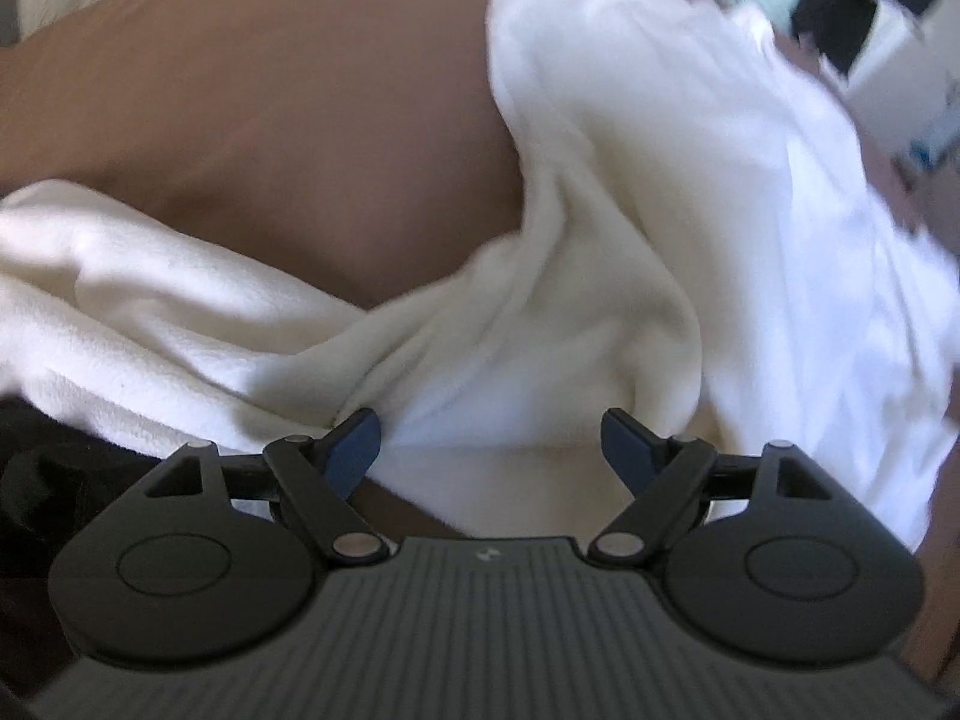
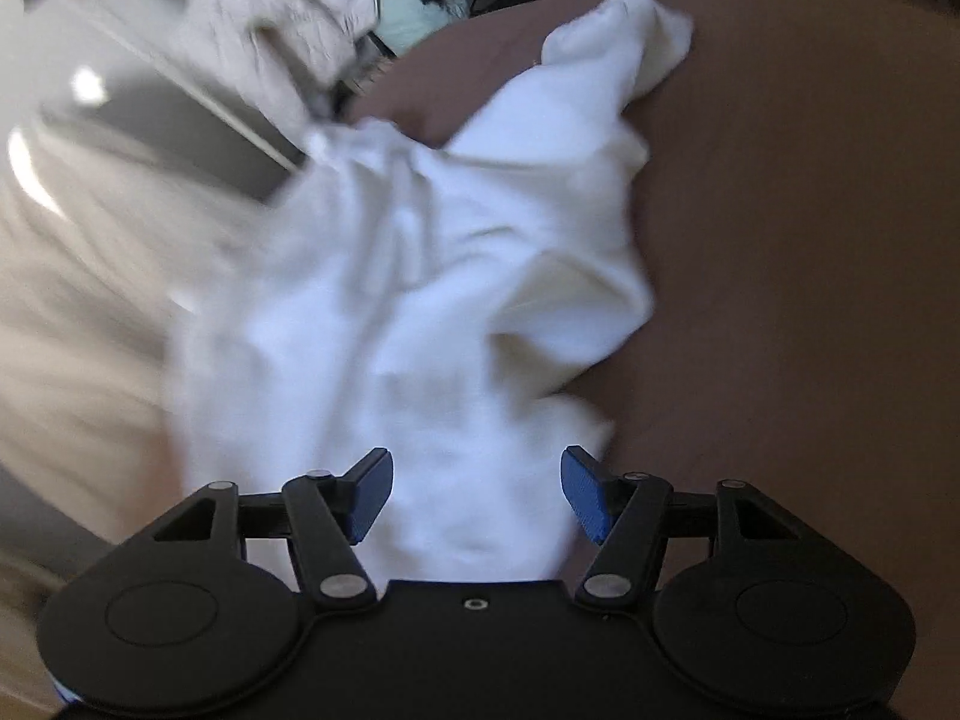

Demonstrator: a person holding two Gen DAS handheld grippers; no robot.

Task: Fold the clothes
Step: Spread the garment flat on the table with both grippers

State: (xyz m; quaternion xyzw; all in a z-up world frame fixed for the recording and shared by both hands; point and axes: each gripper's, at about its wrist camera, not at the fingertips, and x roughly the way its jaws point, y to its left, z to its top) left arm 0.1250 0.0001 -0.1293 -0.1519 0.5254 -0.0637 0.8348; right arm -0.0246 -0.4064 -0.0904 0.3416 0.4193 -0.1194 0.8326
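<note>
A white fleecy garment (image 1: 630,228) lies rumpled on a brown bed sheet (image 1: 270,108). In the left wrist view it runs from the left edge, past the fingers, up to the top right. My left gripper (image 1: 491,450) is open, its blue fingertips (image 1: 354,450) just over the garment's near edge, holding nothing. In the right wrist view the same garment (image 2: 432,276) stretches away from the fingers toward the far middle, blurred by motion. My right gripper (image 2: 477,495) is open with the cloth lying between its fingers, not pinched.
The brown sheet (image 2: 780,240) fills the right side of the right wrist view. A pile of other clothes (image 2: 282,30) and a pale floor (image 2: 72,300) lie to the left. A dark garment (image 1: 54,468) sits at the lower left of the left wrist view.
</note>
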